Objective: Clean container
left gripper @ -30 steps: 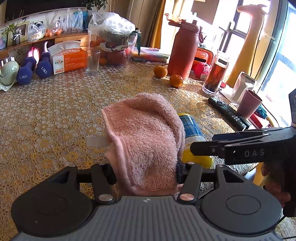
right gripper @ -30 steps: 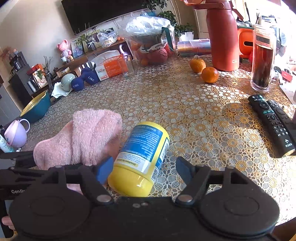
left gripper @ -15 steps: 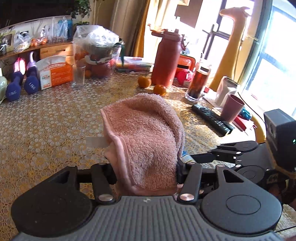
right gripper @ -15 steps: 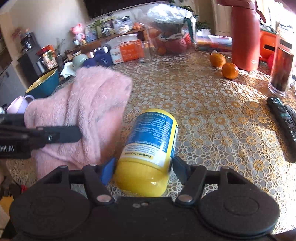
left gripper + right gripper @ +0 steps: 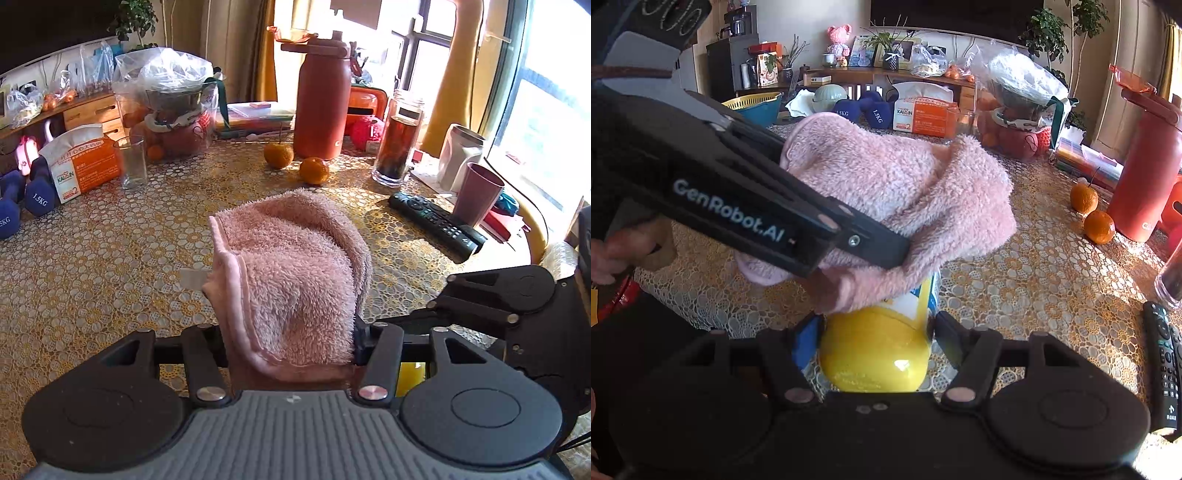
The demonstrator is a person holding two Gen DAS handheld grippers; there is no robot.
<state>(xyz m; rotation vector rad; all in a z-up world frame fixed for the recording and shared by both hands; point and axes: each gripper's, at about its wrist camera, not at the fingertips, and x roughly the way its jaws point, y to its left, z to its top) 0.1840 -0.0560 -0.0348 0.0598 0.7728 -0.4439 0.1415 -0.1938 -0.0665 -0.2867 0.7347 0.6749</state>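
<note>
My left gripper (image 5: 290, 332) is shut on a fluffy pink towel (image 5: 291, 266), which fills the space between its fingers. In the right wrist view that same towel (image 5: 908, 195) drapes over the top of a yellow container with a blue label (image 5: 875, 350). My right gripper (image 5: 875, 332) is shut on the yellow container, clamping its sides and holding it above the table. The left gripper body (image 5: 738, 206) crosses in from the left over the container. A small patch of the yellow container (image 5: 410, 376) shows under the right gripper's body in the left wrist view.
On the lace-covered table (image 5: 92, 258) lie a black remote (image 5: 436, 221), two oranges (image 5: 314, 170), a red flask (image 5: 325, 107), a dark glass jar (image 5: 397, 147), a pink cup (image 5: 476, 192), an empty glass (image 5: 131, 162), an orange box (image 5: 85, 162) and blue dumbbells (image 5: 40, 192). A person's hand (image 5: 624, 251) holds the left gripper.
The right gripper closed on the yellow container and lifted it. The left gripper carried the towel over to the right, and it now lies on the container's top.
</note>
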